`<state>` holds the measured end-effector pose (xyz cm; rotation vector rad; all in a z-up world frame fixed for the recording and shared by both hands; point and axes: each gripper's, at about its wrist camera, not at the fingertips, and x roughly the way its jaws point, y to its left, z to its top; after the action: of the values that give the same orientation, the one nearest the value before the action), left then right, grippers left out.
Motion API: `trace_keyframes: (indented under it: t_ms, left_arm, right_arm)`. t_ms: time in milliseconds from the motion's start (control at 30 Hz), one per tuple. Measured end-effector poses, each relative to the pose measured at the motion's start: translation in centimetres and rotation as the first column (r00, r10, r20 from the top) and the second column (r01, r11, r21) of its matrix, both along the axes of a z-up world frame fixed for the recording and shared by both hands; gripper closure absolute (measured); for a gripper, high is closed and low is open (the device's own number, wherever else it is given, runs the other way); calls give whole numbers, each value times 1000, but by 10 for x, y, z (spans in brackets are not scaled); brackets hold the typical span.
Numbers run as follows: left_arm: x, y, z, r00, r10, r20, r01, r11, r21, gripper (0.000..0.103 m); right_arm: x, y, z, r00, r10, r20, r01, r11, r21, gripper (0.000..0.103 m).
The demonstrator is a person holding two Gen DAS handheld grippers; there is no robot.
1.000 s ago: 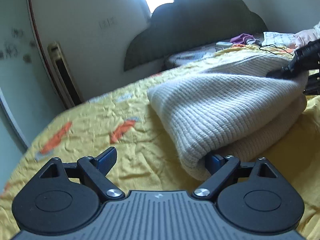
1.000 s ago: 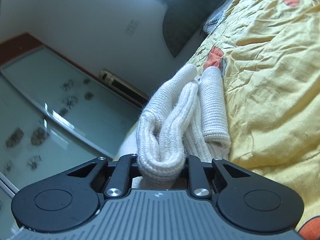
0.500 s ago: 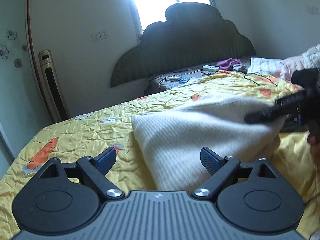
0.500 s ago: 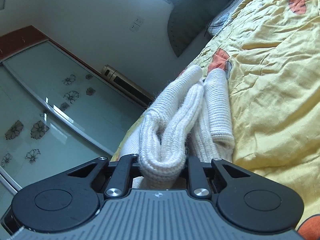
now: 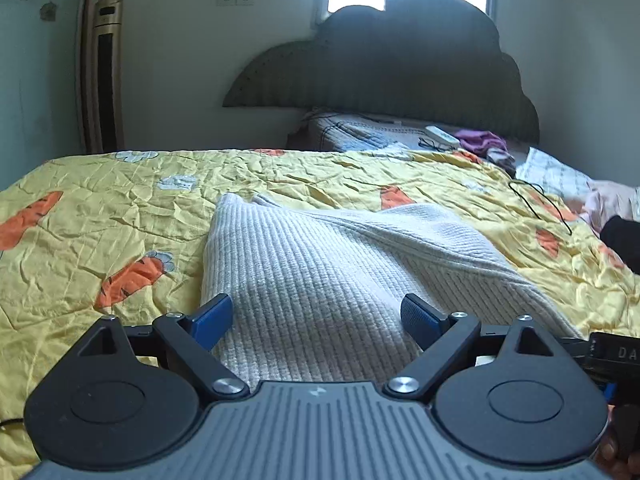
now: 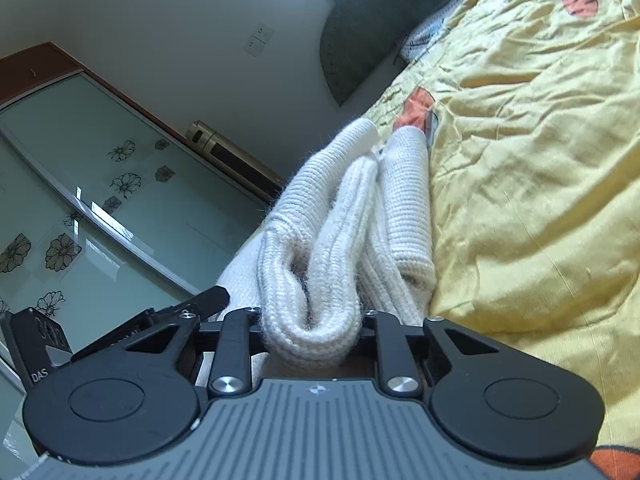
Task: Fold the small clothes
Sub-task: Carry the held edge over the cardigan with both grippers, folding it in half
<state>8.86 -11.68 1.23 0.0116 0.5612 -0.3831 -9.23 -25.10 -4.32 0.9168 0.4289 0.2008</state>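
Cream ribbed knit sweater (image 5: 320,264) lies folded on the yellow carrot-print bedspread (image 5: 100,216), roughly mid-bed, near end right under the left gripper (image 5: 316,316). Left fingers (image 5: 212,316) spread wide, nothing btwn the pads that they press on; they straddle the near edge of the knit w/o gripping it.

Right gripper (image 6: 312,332) sits at the sweater's right end, w/ a thick roll of folded layers (image 6: 312,280) bunched btwn its fingers. Jaws have just been opening a bit, but the wad fills the gap and bulges past it, so I'd call it a grip, only loosening.

Handling, my read: soft, bulky, springy wool-type knit. Light for its size, zero stiffness, so it sags and unrolls wherever unsupported. Fuzzy surface = good friction on the pads, slip unlikely; the risk is layers sliding over each other and the fold opening up. Stretchy too, so pulling hard just distorts it.

Where to grab: pinch thru all layers at a folded edge or corner, both ends at once, not one top layer. Bedspread is thin and wrinkly, so easy to catch by mistake; keep the fingers above it
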Motion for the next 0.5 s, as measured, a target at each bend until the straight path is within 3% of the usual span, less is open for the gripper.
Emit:
trace_keyframes:
  t_ms: [167,367,500]
  left_arm:
    - [-2,-2,-4,999,-1,35,0,1000,27,8]
    - [-6,-3,-6,999,-14,50,12,999,42,7]
    - [-7,-3,-8,998,-17,55,14,999,48,7]
  right_arm:
    - [1,4,4,1000,-3,13,4,999,-38,70]
    - [1,2,2,1000,-11,18,11,1000,-17,69]
    - [-6,6,9,999,-41,21,43,997,-60,62]
